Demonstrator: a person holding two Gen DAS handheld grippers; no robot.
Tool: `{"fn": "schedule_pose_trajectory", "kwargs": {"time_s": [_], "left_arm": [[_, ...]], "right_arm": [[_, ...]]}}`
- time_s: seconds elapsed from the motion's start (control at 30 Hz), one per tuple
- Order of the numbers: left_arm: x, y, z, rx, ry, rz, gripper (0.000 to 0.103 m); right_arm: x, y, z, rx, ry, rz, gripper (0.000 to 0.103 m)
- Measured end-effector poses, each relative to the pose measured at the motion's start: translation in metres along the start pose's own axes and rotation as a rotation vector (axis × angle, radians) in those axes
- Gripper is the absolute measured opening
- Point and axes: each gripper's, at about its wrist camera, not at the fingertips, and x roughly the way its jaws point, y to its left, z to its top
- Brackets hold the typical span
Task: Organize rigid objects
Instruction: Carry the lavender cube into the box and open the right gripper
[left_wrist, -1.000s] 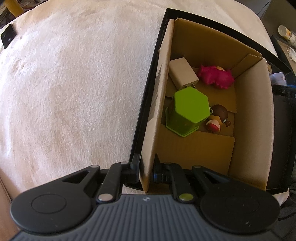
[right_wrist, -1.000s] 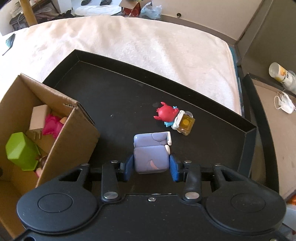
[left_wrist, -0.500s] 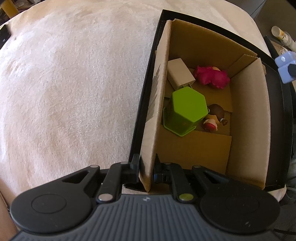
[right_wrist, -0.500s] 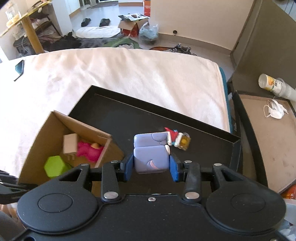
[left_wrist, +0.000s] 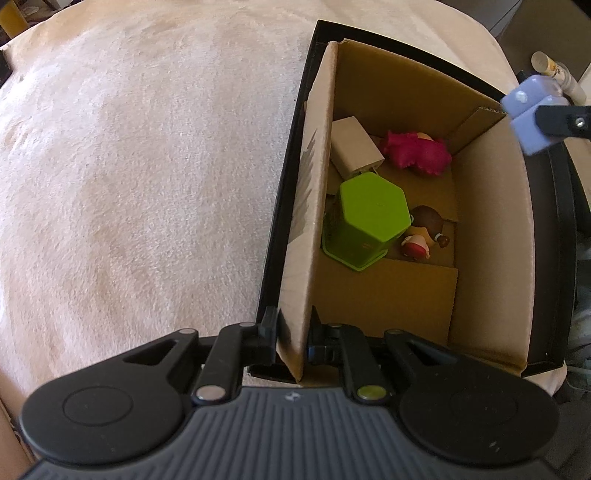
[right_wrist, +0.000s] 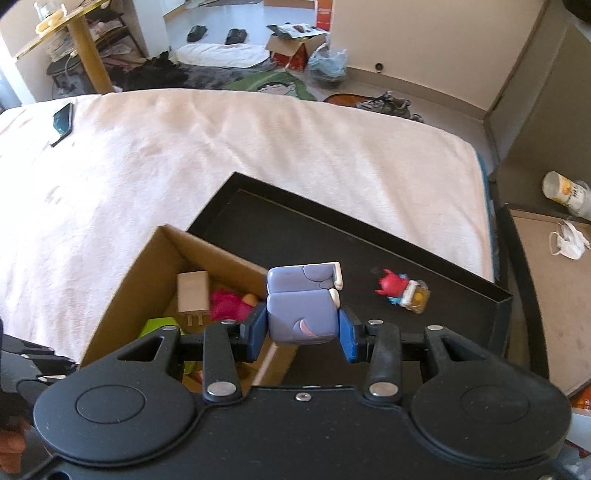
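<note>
My left gripper (left_wrist: 291, 334) is shut on the near left wall of an open cardboard box (left_wrist: 310, 206) that stands in a black tray (left_wrist: 284, 177). The box holds a green hexagonal cup (left_wrist: 369, 218), a beige charger (left_wrist: 354, 147), a pink toy (left_wrist: 417, 153) and a small brown-haired figure (left_wrist: 421, 236). My right gripper (right_wrist: 302, 328) is shut on a blue block toy (right_wrist: 301, 304), held in the air over the box's right wall; the toy also shows in the left wrist view (left_wrist: 528, 110). A red toy with a yellow cube (right_wrist: 402, 291) lies on the tray (right_wrist: 295, 229).
The tray sits on a cream blanket (right_wrist: 221, 147) over a bed. A phone (right_wrist: 62, 122) lies at the blanket's far left. A side surface to the right holds a can (right_wrist: 565, 192) and a white mask (right_wrist: 567, 240). Clutter lies on the floor beyond.
My right gripper has lifted the blue block toy off the tray and carried it left, over the box's right wall. My left gripper has kept its hold on the box wall.
</note>
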Motion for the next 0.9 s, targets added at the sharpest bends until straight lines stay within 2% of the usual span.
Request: {"fn": "schedule_pose_trajectory", "kwargs": {"time_s": [0.47, 0.57, 0.63, 0.9], "left_arm": [[-0.002, 0.0, -0.001, 0.003, -0.01, -0.003, 0.014], [-0.003, 0.0, -0.001, 0.003, -0.011, -0.006, 0.015], [-0.003, -0.001, -0.001, 0.007, -0.01, 0.0, 0.015], [-0.004, 0.0, -0.002, 0.0, -0.009, -0.002, 0.015]], "right_arm": [[0.025, 0.044, -0.009, -0.042, 0.057, 0.049, 0.04], [0.025, 0.051, -0.01, -0.059, 0.054, 0.086, 0.043], [0.02, 0.05, -0.008, -0.058, 0.031, 0.08, 0.047], [0.003, 0.019, -0.007, -0.013, -0.016, 0.074, 0.047]]}}
